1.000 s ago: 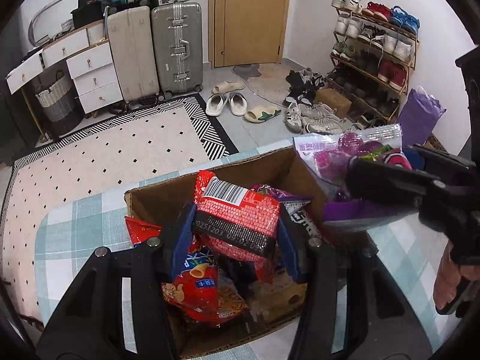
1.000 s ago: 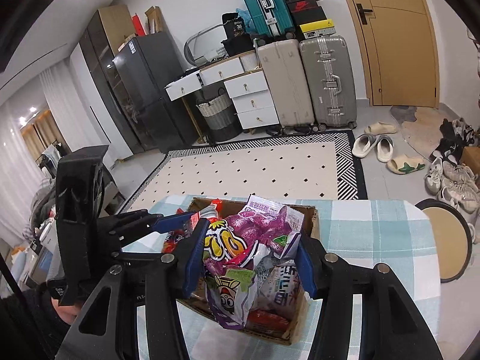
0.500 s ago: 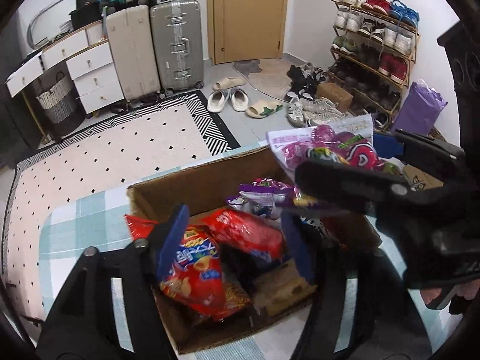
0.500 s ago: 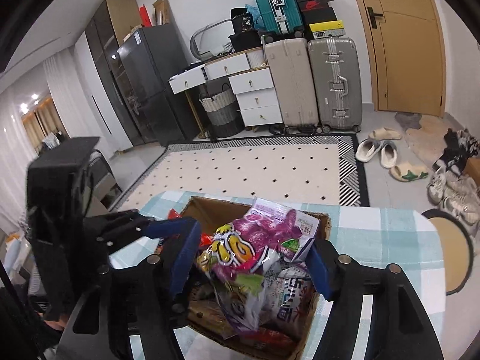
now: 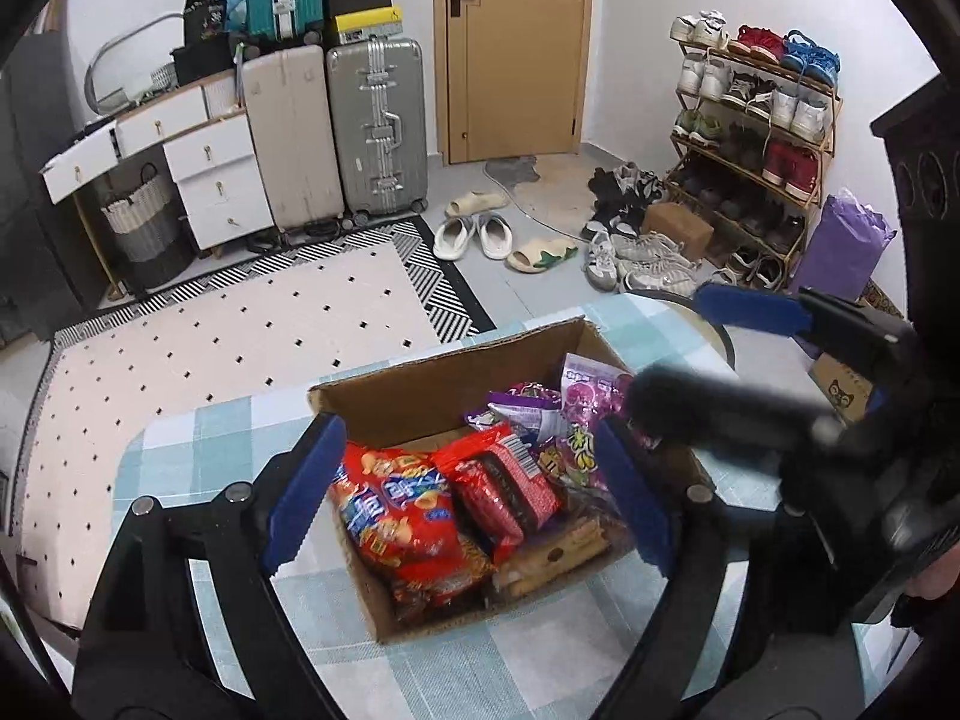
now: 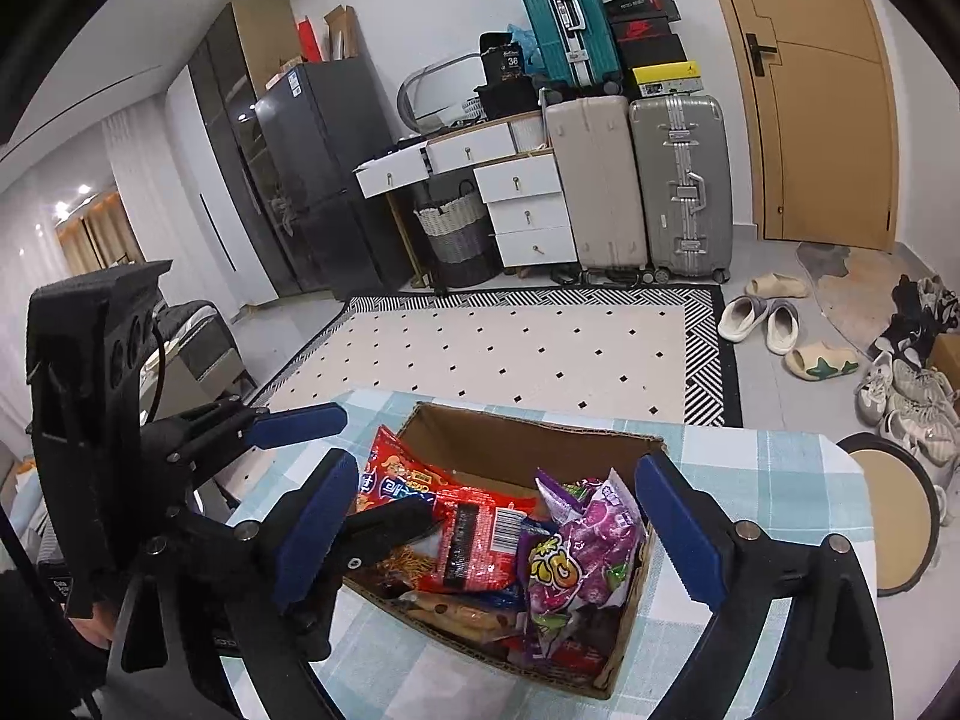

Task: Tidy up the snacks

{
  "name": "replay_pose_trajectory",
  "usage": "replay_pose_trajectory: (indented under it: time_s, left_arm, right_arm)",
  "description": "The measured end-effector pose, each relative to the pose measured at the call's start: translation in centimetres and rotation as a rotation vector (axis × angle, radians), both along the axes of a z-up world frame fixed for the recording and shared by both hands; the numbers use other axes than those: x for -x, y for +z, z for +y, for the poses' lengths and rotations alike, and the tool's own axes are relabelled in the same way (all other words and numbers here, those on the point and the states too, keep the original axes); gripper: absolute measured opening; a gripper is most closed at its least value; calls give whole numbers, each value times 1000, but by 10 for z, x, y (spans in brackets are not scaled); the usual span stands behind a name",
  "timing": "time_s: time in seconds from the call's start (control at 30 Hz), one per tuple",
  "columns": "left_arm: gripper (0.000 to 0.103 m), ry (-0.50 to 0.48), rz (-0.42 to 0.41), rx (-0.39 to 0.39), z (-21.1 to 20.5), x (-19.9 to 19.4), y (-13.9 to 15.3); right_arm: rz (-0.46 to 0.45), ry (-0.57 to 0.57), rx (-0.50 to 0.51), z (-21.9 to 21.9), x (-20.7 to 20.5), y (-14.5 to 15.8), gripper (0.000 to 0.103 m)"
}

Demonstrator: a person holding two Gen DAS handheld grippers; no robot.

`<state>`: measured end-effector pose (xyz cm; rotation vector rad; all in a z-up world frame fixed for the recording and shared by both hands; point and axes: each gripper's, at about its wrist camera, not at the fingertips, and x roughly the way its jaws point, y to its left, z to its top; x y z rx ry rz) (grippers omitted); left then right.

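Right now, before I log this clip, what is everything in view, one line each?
cardboard box: one, brown, open on the table
snack packets: several, red, dark red and purple, lying in the box
table: one, pale blue check cloth, under the box
rug: one, cream with black diamonds, on the floor beyond the table
suitcases: three, beige and silver standing side by side, teal on top
drawer unit: one, white, left of the suitcases
door: one, tan, shut
shoe rack: one, full, right wall
left hand-held gripper: black with blue pads, above the box, jaws opening, nothing held
right hand-held gripper: same colours, above the box, jaws opening, nothing held
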<state>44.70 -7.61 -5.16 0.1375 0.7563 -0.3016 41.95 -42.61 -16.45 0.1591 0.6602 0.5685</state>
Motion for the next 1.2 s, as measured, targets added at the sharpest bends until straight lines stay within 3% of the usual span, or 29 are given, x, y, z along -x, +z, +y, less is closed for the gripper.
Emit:
replay_pose_trajectory:
  time_s: [0.2,0.47,0.53,0.67,0.87,1.0,1.2]
  left_arm:
    - [84,14,-26,27,12,42,20]
    - [86,131,-188,45,37,117,56]
    - [101,161,-243,72,46,143,65]
    - [103,194,-332,93,65,196,73]
    - [103,225,-396,50,82,263,54]
    - [103,263,-450,78,97,302,32]
    - [103,302,-388,96,119,332,-13]
  right_arm:
    - [-52,-5,-45,-9,33,24,96]
    - [-169,-10,-97,-23,109,44,102]
    - [-184,-26,-111,-29,128,45,102]
    - [-223,-60,-112,-39,168,40,102]
    - [-305,-116,-94,-55,236,19,102]
    - [-338,-157,-42,-60,269,-10,102]
    - [-340,-187,57,-63,305,-61,102]
